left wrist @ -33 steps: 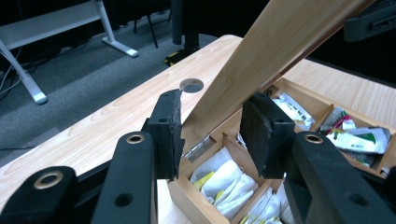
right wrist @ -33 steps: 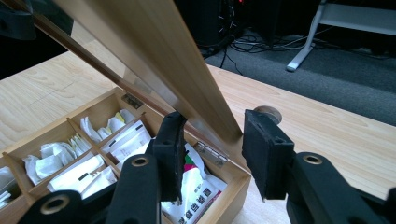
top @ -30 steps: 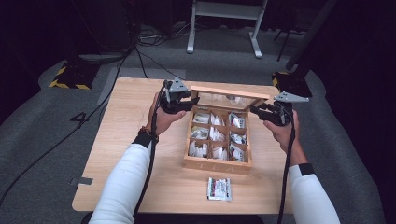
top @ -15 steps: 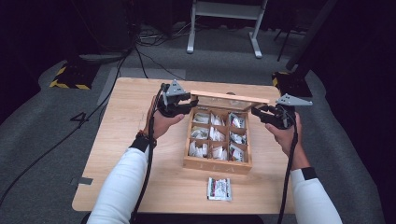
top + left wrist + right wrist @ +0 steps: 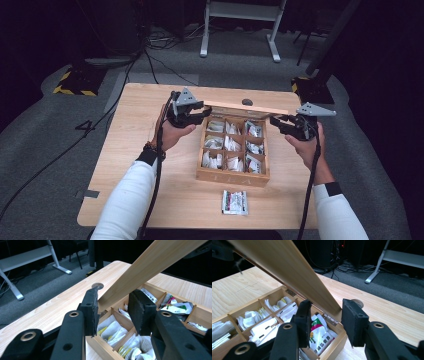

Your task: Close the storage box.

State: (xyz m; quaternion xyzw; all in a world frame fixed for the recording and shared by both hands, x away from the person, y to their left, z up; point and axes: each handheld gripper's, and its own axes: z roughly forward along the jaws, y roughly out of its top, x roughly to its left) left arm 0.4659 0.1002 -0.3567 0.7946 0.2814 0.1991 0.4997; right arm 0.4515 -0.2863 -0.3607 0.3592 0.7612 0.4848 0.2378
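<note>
While the lid (image 5: 150, 267) tilts half raised, each hand-held gripper parted around a lid corner: left (image 5: 196, 113), right (image 5: 281, 121)

From my seat the raised lid (image 5: 247, 106) of the compartment box (image 5: 232, 176) slants over its far row, blocking entry from behind. My left gripper (image 5: 196, 113) and right gripper (image 5: 278, 122) sit at the lid's two ends, jaws apart with its edge between them. The near compartments lie uncovered from above. A loose sachet (image 5: 235, 202) lies on the table (image 5: 125, 165) near the box front; the wood left of the box is bare.
</note>
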